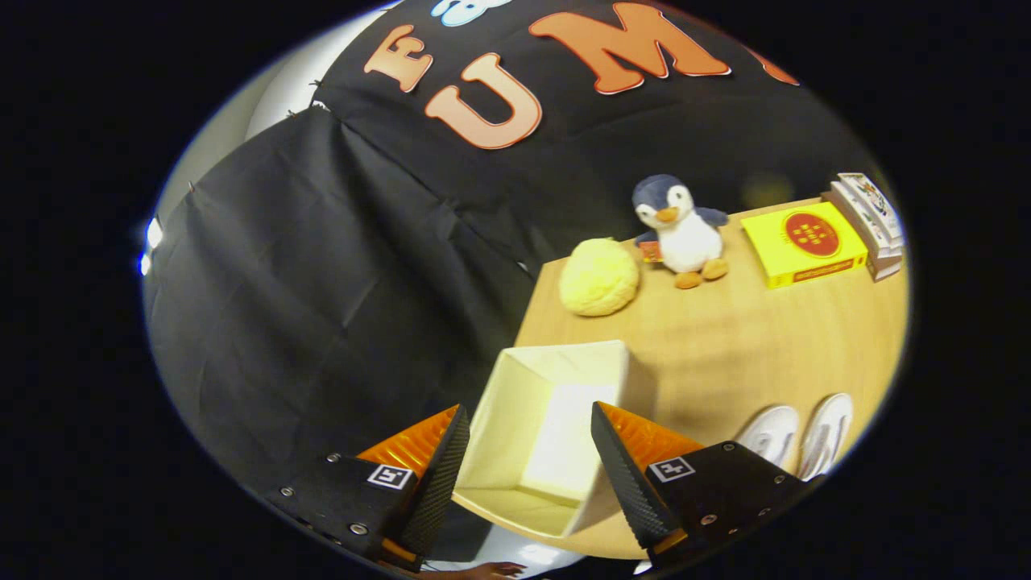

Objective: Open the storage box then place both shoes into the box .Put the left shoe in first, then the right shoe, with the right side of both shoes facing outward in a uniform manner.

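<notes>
The gripper (527, 463) hangs spread wide and empty above the storage box (548, 435), whose open mouth sits between its fingers, ready for loading; beyond lie a yellow ball (599, 276) and penguin (676, 229); rightmost wait both shoes (797, 439), untouched.

This is a staged recording booth rather than a lived-in room: black cloth (322, 266) hangs as walls behind a wooden table (725, 354) (pale wall shows past the cloth's edge). Household props sit along the table's far side: a plush penguin (676, 229), a yellow ball (599, 277), a yellow box (804, 242) and stacked books (870, 221).
</notes>
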A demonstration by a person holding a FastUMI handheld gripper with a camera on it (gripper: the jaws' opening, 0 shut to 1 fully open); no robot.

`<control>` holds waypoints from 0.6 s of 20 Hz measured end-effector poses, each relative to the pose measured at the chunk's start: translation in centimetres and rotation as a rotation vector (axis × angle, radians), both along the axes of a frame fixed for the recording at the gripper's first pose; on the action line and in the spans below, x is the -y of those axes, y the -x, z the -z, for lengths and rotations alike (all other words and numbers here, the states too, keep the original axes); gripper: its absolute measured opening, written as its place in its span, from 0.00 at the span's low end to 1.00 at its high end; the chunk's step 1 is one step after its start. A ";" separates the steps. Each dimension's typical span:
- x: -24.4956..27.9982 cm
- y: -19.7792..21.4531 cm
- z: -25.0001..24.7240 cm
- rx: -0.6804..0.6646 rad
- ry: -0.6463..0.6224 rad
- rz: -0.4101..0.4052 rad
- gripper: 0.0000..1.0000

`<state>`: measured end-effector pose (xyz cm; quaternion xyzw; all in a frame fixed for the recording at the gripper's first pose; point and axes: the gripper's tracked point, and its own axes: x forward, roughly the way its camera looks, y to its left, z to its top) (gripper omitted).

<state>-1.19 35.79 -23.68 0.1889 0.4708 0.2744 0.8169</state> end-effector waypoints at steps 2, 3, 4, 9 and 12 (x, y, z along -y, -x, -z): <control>3.6 0.4 2.3 0.006 0.078 0.007 0.91; 5.4 0.9 3.6 0.000 0.113 0.013 0.91; 6.9 1.3 4.8 -0.014 0.133 0.015 0.89; 14.1 5.0 10.1 -0.083 0.281 0.037 0.75; 16.8 7.3 13.0 -0.088 0.372 -0.010 0.71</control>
